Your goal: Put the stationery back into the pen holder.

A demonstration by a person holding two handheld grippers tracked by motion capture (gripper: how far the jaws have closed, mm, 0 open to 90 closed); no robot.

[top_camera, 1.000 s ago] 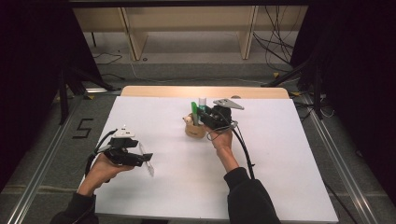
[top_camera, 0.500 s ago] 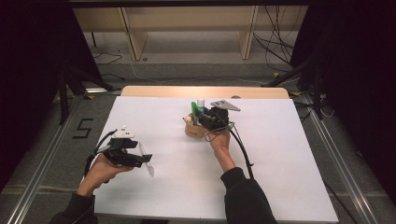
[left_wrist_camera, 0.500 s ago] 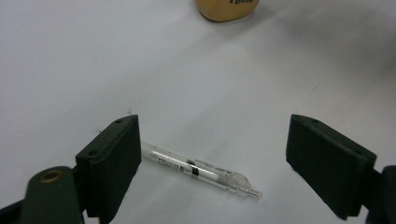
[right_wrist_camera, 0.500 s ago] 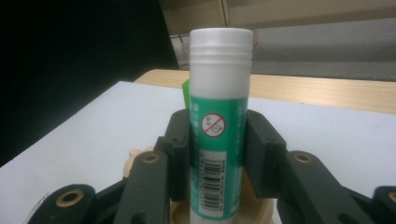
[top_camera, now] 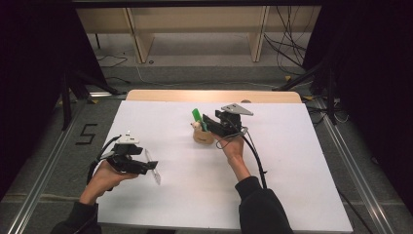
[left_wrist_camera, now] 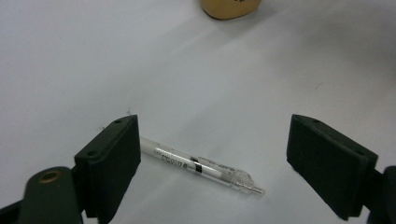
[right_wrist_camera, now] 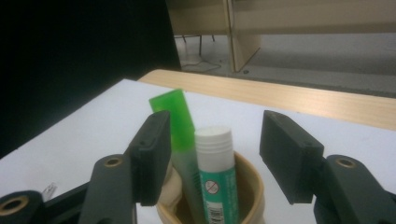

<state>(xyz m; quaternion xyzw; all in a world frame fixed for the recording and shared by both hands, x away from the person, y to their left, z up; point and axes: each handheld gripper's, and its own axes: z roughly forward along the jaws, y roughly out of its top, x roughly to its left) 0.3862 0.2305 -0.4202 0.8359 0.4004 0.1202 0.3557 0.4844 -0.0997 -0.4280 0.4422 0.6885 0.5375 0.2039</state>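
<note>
A tan cup (top_camera: 202, 136) stands mid-table and holds a green marker (top_camera: 196, 117) and a white-capped glue stick (right_wrist_camera: 215, 163). My right gripper (top_camera: 208, 123) hovers just right of the cup, open. In the right gripper view its jaws straddle the two sticks above the cup (right_wrist_camera: 254, 196), and the green marker (right_wrist_camera: 180, 126) leans by the left jaw. A clear white pen (left_wrist_camera: 196, 165) lies flat on the table between the wide-open jaws of my left gripper (left_wrist_camera: 219, 158). In the high view that left gripper (top_camera: 148, 165) sits at the front left, with the pen (top_camera: 155, 173) at its tips.
The white table top (top_camera: 292, 161) has a wooden strip (top_camera: 209, 95) along its far edge. Beyond it are wooden shelf legs (top_camera: 141, 39) and floor cables (top_camera: 287, 44). A metal rail (top_camera: 48, 165) runs along the table's left side.
The green marker and glue stick have sunk lower into the cup, the marker now leaning left. My right gripper has shifted slightly left. The left gripper has barely moved.
</note>
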